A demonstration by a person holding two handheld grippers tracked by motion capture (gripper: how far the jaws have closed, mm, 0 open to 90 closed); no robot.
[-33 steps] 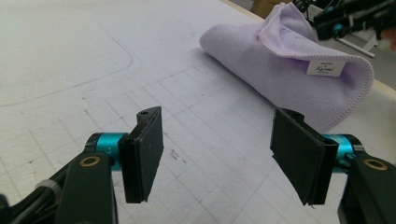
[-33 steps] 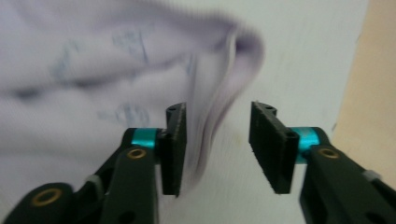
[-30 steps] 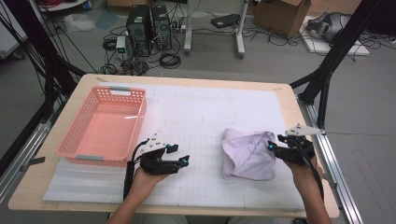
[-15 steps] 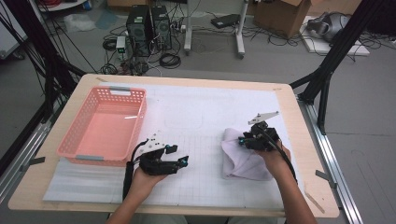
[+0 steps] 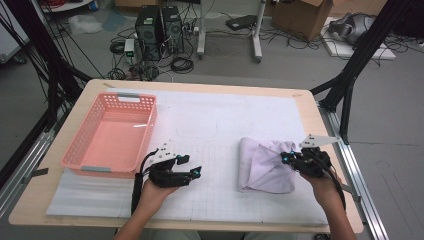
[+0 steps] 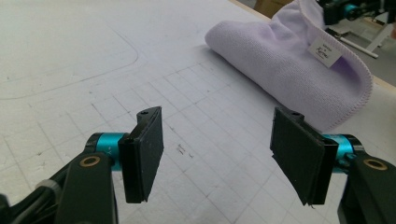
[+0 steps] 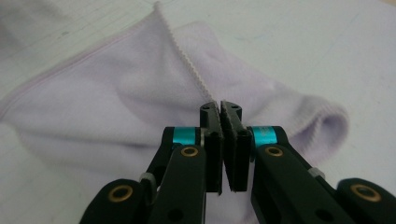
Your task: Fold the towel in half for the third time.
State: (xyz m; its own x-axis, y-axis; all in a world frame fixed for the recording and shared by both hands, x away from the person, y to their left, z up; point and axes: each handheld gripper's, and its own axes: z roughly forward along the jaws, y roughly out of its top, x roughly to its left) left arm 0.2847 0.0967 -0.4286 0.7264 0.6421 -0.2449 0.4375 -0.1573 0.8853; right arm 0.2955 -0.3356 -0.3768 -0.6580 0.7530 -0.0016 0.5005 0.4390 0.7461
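Lilac microfibre is what you are working: the cloth (image 5: 263,167) lies folded on the right half of the bench (image 5: 215,125), on the white gridded mat, with its long axis running away from you and its folded bulk toward the near edge. Your right tongs (image 5: 289,159) sit at the cloth's right-hand edge, and in the right gripper view their jaws are pressed together with the stitched hem (image 7: 187,58) running straight down into the seam between them. I judge that you have the hem pinched, though the jaws hide the actual bite.

Your left tongs (image 5: 192,172) rest on the mat well to the left of the cloth, pointing toward it, jaws spread wide with nothing between them. From the left gripper view the cloth (image 6: 289,60) lies ahead and to the right, its white label (image 6: 326,50) facing up near the far fold.

So the right hand is the nearer one and already on the fabric. Any pull from there will go across the cloth's short axis, toward or away from the left tongs. The pink basket (image 5: 112,135) stands at the bench's far-left side, beyond your left hand (image 5: 152,192), and looks empty.
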